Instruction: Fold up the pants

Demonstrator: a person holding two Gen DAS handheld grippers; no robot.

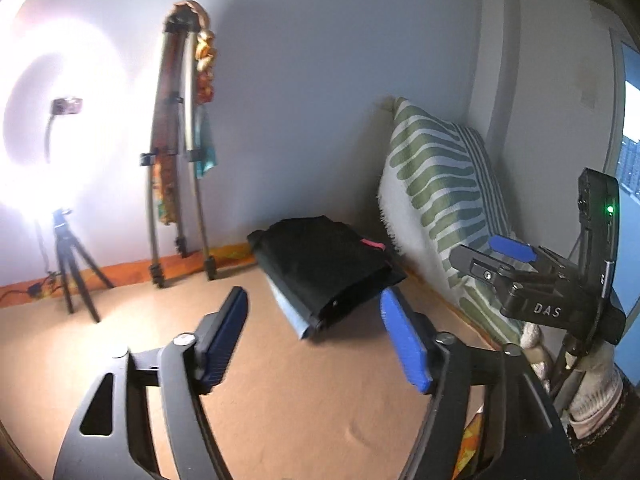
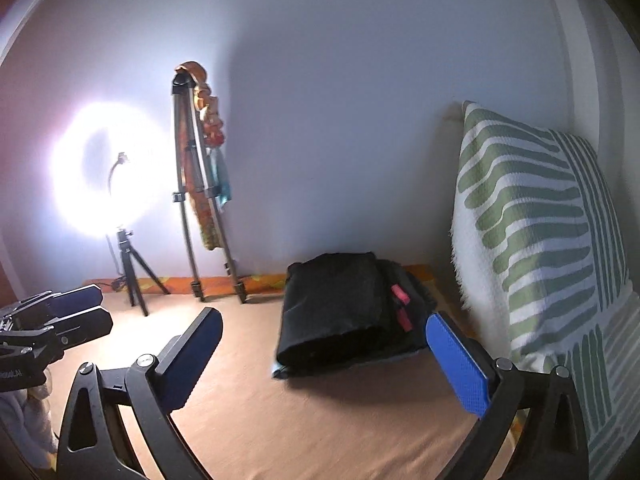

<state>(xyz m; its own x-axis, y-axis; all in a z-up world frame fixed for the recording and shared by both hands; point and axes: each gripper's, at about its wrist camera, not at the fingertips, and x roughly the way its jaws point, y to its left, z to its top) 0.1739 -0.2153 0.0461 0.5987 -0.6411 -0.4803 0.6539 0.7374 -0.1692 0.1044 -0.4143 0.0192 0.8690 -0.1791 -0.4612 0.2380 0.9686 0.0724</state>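
Pants [image 1: 324, 266] lie folded in a black bundle on the tan surface [image 1: 280, 380], and both your grippers hang empty above it.

Your left gripper [image 1: 316, 340] has its blue pads spread wide with nothing between them, short of the near edge of the pants. Your right gripper [image 2: 332, 356] is spread just as wide, also holding nothing, near the front edge of the pants. The pants sit on a folded light blue cloth [image 1: 288, 308] that pokes out beneath their near edge, and a red tag [image 2: 402, 306] shows on their right side. Just right of the pants a green-and-white striped pillow [image 2: 532, 220] leans upright by the wall. Well left of the pants, a tall tripod [image 1: 176, 140] draped with cloths leans on the wall, and farther left a bright ring light [image 2: 108, 170] stands on a small tripod.
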